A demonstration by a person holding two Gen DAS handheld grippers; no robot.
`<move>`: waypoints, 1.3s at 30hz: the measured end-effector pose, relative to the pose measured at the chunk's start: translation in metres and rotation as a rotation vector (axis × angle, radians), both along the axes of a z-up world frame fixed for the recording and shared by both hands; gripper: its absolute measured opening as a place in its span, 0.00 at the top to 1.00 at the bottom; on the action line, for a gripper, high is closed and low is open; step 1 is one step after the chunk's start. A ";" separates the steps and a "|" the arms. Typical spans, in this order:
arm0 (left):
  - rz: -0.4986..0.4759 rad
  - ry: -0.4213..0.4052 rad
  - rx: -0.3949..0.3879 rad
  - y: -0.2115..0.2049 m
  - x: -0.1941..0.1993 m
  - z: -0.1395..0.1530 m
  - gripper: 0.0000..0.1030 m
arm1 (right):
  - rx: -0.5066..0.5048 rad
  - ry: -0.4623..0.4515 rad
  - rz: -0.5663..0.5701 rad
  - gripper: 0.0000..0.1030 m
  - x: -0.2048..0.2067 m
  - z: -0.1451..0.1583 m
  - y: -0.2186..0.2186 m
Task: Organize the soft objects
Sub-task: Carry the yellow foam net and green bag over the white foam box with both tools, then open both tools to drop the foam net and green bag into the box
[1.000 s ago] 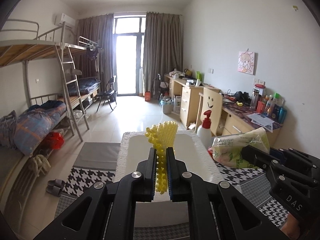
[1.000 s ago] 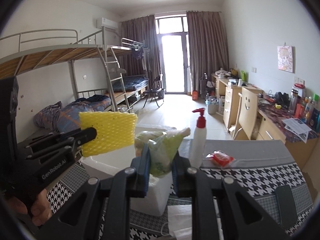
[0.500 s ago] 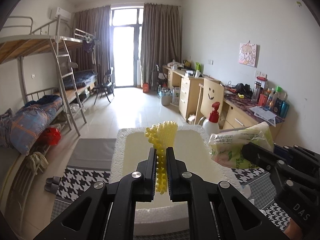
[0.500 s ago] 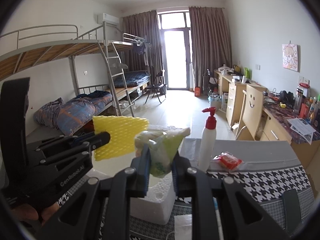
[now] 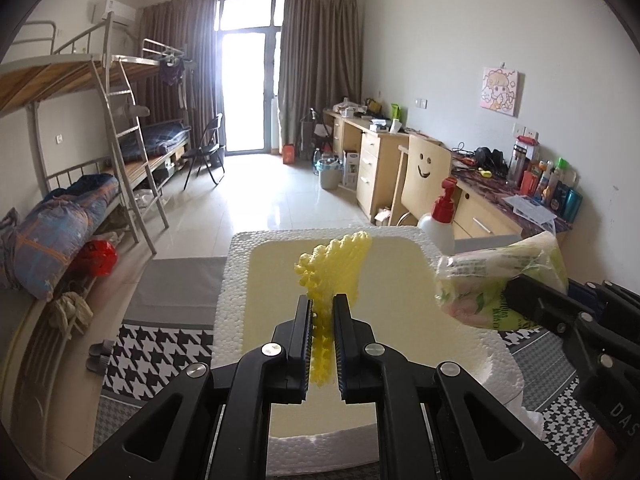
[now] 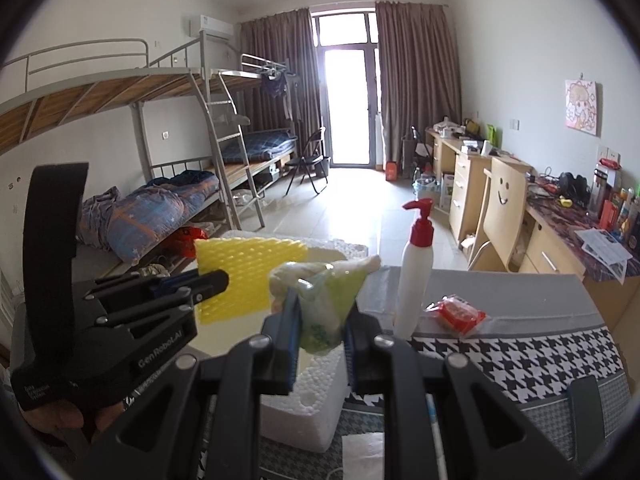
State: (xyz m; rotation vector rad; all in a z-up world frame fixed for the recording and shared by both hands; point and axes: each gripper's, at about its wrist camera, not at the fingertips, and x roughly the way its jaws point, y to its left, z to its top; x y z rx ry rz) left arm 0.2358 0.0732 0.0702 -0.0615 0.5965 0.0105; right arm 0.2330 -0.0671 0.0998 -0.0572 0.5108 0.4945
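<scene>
The left gripper (image 5: 322, 340) pinches a yellow foam mesh sleeve (image 5: 334, 272) by its lower edge, so most of the sleeve stands free over the open white polystyrene box (image 5: 228, 292); held that way, it looks ready to be lowered or dropped inside. Just to the right, the right gripper (image 6: 320, 340) is clamped on a crinkly green-and-white plastic packet (image 6: 320, 296), which hangs near the box's right rim, apparently bound for the same box. Further right, on the houndstooth-patterned tabletop (image 6: 540, 360), a white pump bottle with a red top (image 6: 416, 276) and a small red wrapped packet (image 6: 458, 312) stand apart, untouched.
</scene>
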 end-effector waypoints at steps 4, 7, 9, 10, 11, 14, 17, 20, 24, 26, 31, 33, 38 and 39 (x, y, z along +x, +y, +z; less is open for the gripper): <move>0.015 -0.014 -0.017 0.005 -0.004 0.003 0.47 | 0.001 -0.001 -0.005 0.78 0.000 0.001 -0.001; 0.029 -0.066 -0.015 0.009 -0.015 0.008 0.33 | 0.002 -0.003 -0.008 0.78 0.000 0.002 -0.002; 0.026 -0.077 -0.033 0.012 -0.019 0.011 0.32 | 0.002 -0.002 -0.012 0.78 0.001 0.002 -0.004; 0.029 -0.090 -0.042 0.014 -0.023 0.012 0.27 | 0.002 -0.001 -0.012 0.78 0.001 0.002 -0.004; 0.036 -0.098 -0.043 0.016 -0.025 0.013 0.24 | -0.001 0.001 -0.010 0.78 0.001 0.002 -0.002; 0.060 -0.126 -0.047 0.024 -0.032 0.016 0.20 | -0.009 -0.006 -0.002 0.78 -0.001 0.004 0.002; 0.091 -0.151 -0.039 0.031 -0.041 0.018 0.13 | -0.007 -0.009 0.008 0.78 0.000 0.007 0.006; 0.111 -0.174 -0.015 0.035 -0.049 0.020 0.08 | -0.011 -0.015 0.023 0.78 0.001 0.007 0.012; 0.173 -0.195 0.010 0.045 -0.056 0.021 0.04 | -0.013 -0.007 0.044 0.78 0.005 0.006 0.021; 0.188 -0.189 0.012 0.049 -0.057 0.021 0.04 | -0.015 -0.001 0.055 0.78 0.008 0.006 0.026; 0.239 -0.186 0.025 0.063 -0.061 0.016 0.01 | -0.027 -0.009 0.074 0.78 0.011 0.005 0.038; 0.239 -0.177 0.022 0.066 -0.062 0.013 0.01 | -0.033 -0.008 0.082 0.78 0.012 0.004 0.043; 0.260 -0.177 0.014 0.077 -0.066 0.009 0.01 | -0.037 0.013 0.090 0.78 0.020 -0.001 0.053; 0.264 -0.176 0.012 0.078 -0.067 0.009 0.01 | -0.039 0.016 0.090 0.78 0.020 -0.002 0.055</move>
